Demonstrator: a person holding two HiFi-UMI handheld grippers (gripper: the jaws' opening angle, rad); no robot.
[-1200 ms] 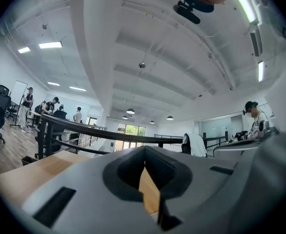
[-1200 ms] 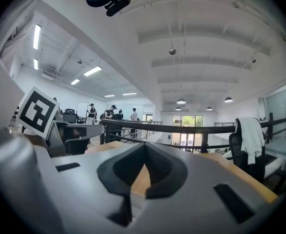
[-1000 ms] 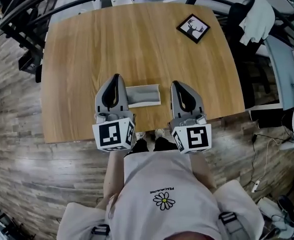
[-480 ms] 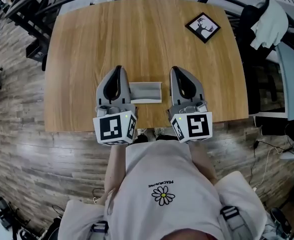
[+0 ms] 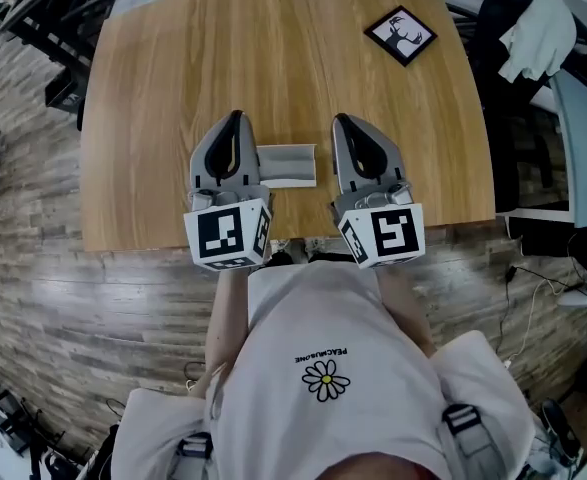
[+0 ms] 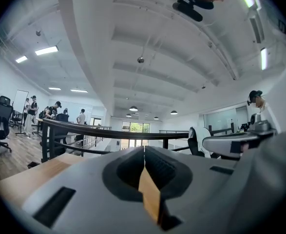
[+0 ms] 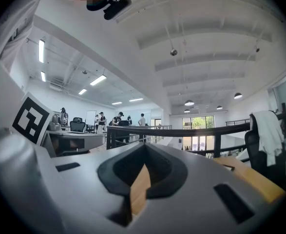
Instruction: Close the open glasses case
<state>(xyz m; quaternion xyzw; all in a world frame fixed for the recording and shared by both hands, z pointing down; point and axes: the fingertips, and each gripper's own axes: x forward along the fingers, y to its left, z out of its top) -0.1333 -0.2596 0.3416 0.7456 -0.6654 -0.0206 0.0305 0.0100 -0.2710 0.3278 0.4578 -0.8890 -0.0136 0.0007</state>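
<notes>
The grey glasses case lies flat on the wooden table near its front edge, with a paler strip along its near side. My left gripper rests just left of the case and my right gripper just right of it, both pointing away from me across the table. Neither touches the case. In the left gripper view the left gripper has its jaws meeting at the tips with nothing between them. In the right gripper view the right gripper is likewise shut and empty. The case is out of both gripper views.
A small black-framed deer picture lies at the table's far right corner. A black railing curves round the table's far side. Clothes hang over a chair at the right. Wooden floor surrounds the table.
The right gripper has drifted slightly towards the case. The left gripper and the case have stayed put. Both grippers remain shut.
</notes>
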